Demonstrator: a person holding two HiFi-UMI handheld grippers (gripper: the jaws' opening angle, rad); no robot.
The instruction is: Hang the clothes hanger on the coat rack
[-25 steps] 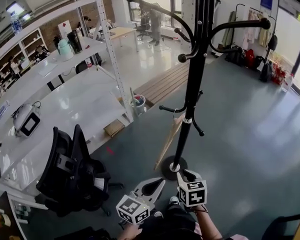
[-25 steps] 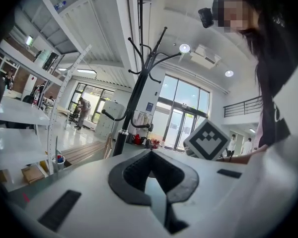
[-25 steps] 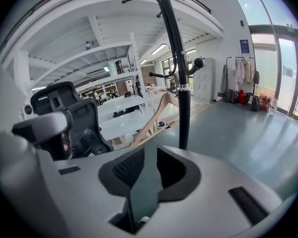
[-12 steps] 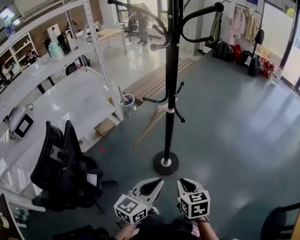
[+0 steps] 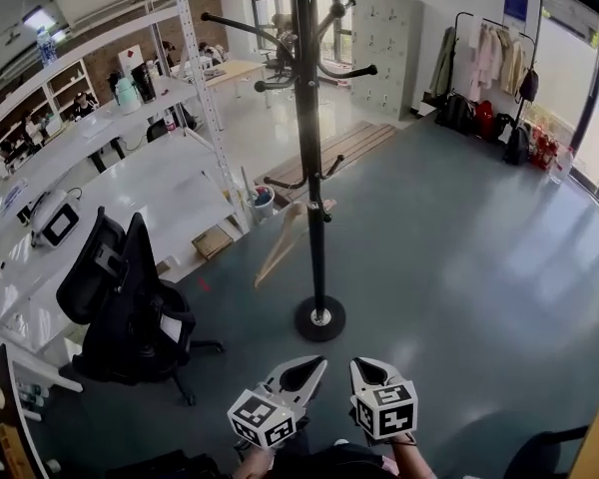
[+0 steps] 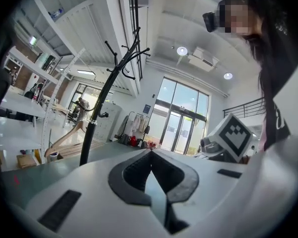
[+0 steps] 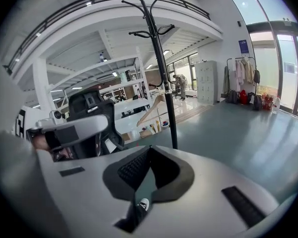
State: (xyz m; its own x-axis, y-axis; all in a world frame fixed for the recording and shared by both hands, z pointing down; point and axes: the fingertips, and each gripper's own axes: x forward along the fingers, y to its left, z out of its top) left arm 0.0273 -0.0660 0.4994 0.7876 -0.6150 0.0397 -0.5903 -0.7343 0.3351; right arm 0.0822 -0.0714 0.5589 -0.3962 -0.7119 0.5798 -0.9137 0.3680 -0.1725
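Coat rack (image 5: 310, 168): black pole on a round base, standing on the grey floor (image 5: 459, 267), curved hooks at the top, shorter hooks lower down the pole.

Clothes hanger (image 5: 285, 242): pale wood. Its top end is against the pole at the lower hooks and its body slants down to the left of the pole. Whether it is actually hooked over one cannot be made out. Neither claw is touching it. It also shows beside the pole in the left gripper view (image 6: 64, 138) and the right gripper view (image 7: 153, 108).

Left claw (image 5: 311, 367): in front of the rack's base, well apart from it and pointing towards it. Its two tips are pressed together with nothing between them (image 6: 150, 153).

Right claw (image 5: 362, 369): just beside the left claw, the same way short of the base. Its tips are likewise together and it holds nothing (image 7: 148, 148).

Left of the rack: black office chair (image 5: 130, 297) against a long white worktop (image 5: 130, 198); a small bin (image 5: 265, 203) between the worktop's upright and the pole.

Far right of the rack, by the wall: a clothes rail (image 5: 484, 53) with garments on it.
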